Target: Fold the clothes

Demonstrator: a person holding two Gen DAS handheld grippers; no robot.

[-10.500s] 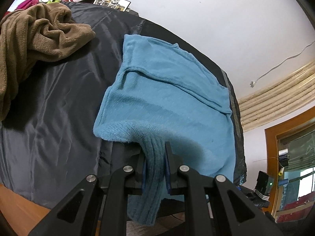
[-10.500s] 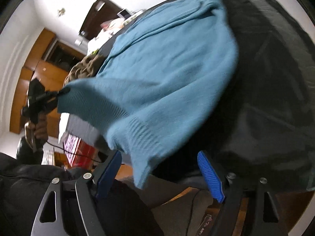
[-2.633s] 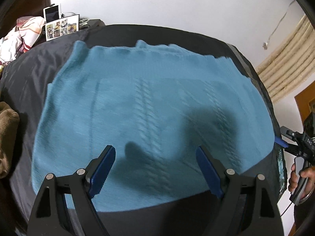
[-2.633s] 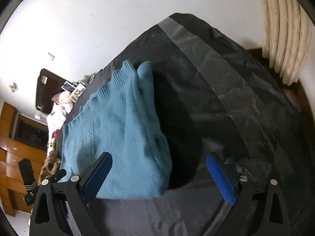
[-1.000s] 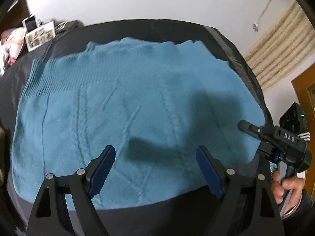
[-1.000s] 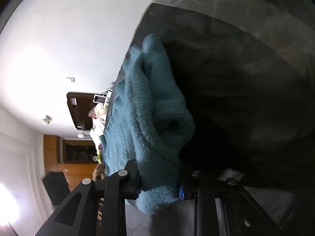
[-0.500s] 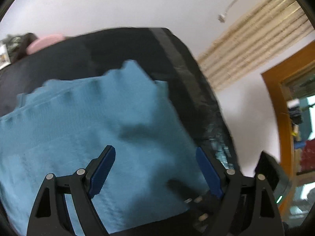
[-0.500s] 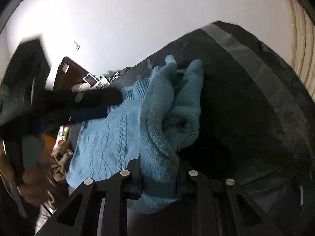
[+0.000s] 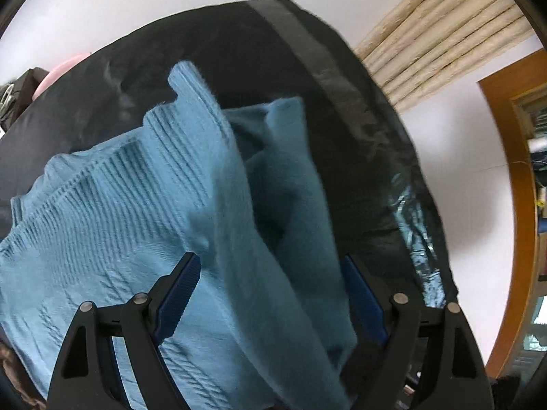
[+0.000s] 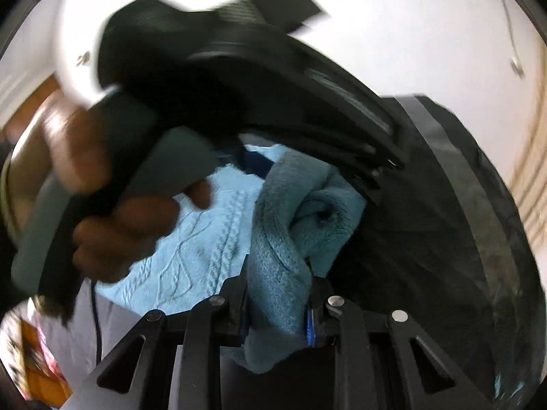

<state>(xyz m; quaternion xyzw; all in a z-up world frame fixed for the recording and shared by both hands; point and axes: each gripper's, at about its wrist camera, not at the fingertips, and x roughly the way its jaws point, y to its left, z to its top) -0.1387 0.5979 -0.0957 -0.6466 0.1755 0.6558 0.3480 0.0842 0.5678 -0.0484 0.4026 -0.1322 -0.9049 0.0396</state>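
sweater (image 9: pixel 136 205) — right tongs (image 10: pixel 278 311) clamped on it, left tongs (image 9: pixel 270 287) spread apart.

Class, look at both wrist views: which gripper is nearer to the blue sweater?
Right. The right gripper is shut on a bunched edge of the blue sweater, so it touches it. The left gripper is open, its fingers either side of the raised fold.

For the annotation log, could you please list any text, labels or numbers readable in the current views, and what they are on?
None can be read.
The other gripper crossing the right wrist view is motion-blurred; any marking on it is illegible.
The blue sweater and the black cover beneath it carry no visible print.
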